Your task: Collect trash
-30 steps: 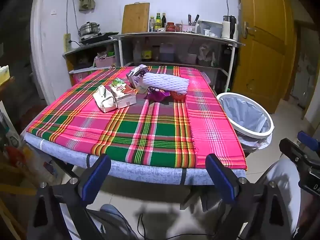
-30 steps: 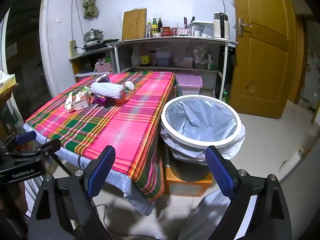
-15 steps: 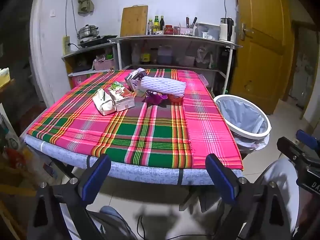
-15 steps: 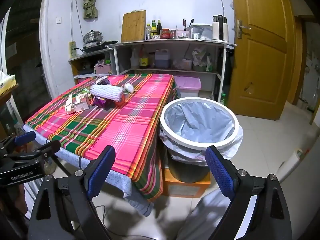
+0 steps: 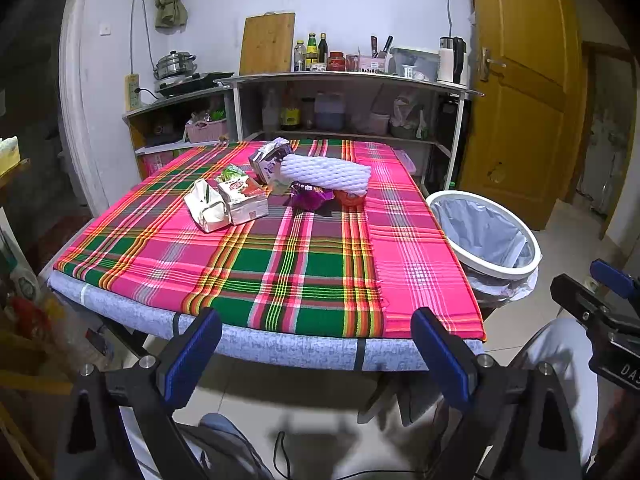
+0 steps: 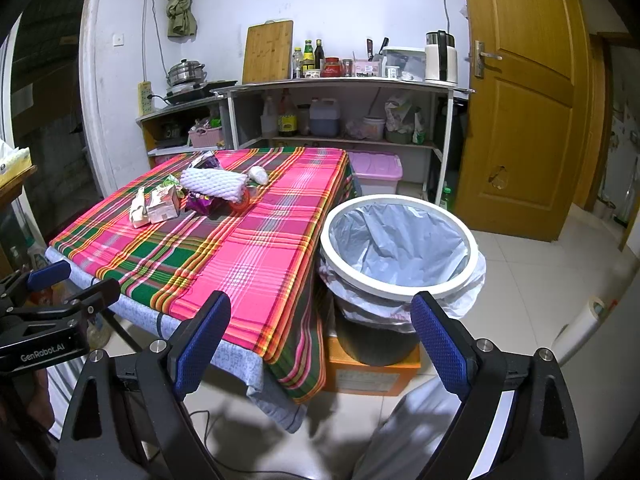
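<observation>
**Trash heaped at the table's far end, bin waiting beside it**

A table [image 5: 280, 344] under a woven plaid cloth [image 5: 280, 272] of pink, green and yellow fills the middle of the left wrist view. A mottled grey under-layer shows along its near edge. The trash sits in a loose cluster in the upper centre of that frame:

- a crumpled white paper bag [image 5: 206, 206], creased and soft
- just beside it, touching, a flattened drink carton [image 5: 244, 200], boxy, printed in red and green
- a long white foam net sleeve [image 5: 325, 173], dimpled like honeycomb, lying across the others
- under the sleeve, a shiny purple wrapper [image 5: 310, 198] and a small red cup [image 5: 350, 198]
- behind, a tilted purple-and-white carton [image 5: 269, 160] with its top torn open

In the right wrist view a small white rounded object [image 6: 258, 175] lies just beyond the sleeve.

The trash bin [image 6: 400, 280] is round, with a smooth white ring rim over a thin, wrinkled blue-grey liner. It stands on an orange box at the table's side, in the centre right of the right wrist view.

The left gripper [image 5: 316, 354] hangs short of the table's near edge, its blue textured pads spread wide with nothing between them. The right gripper [image 6: 320, 344] is likewise wide apart and empty, framing the table corner and the bin.
</observation>
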Demonstrator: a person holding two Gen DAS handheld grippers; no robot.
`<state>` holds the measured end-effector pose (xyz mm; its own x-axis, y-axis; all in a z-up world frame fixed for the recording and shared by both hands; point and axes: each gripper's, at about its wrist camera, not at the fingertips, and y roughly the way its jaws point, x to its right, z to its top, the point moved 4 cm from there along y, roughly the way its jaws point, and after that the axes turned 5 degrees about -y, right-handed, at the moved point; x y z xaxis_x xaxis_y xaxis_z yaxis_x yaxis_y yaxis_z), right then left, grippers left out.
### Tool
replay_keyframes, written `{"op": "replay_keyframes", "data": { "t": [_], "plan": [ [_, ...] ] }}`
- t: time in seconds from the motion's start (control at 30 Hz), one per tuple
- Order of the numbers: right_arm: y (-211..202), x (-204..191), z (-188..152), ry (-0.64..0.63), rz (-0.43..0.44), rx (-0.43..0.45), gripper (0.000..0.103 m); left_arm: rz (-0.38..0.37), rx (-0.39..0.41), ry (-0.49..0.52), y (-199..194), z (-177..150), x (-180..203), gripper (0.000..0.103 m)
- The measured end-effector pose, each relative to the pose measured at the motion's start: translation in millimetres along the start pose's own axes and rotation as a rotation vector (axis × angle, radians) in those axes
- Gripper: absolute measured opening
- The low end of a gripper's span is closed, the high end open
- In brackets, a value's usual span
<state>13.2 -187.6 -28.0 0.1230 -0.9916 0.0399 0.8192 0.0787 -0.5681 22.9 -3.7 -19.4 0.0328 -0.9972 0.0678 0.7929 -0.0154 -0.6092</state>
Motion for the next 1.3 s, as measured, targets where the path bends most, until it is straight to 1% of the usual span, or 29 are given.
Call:
{"op": "replay_keyframes", "data": {
  "t": [1.3],
  "plan": [
    [0.4, -2.3, -0.2, -0.003, -0.002, 0.0, 0.092, -0.005, 0.009, 0.002, -3.6, 0.9, 4.6, 0.096]
  ]
}}
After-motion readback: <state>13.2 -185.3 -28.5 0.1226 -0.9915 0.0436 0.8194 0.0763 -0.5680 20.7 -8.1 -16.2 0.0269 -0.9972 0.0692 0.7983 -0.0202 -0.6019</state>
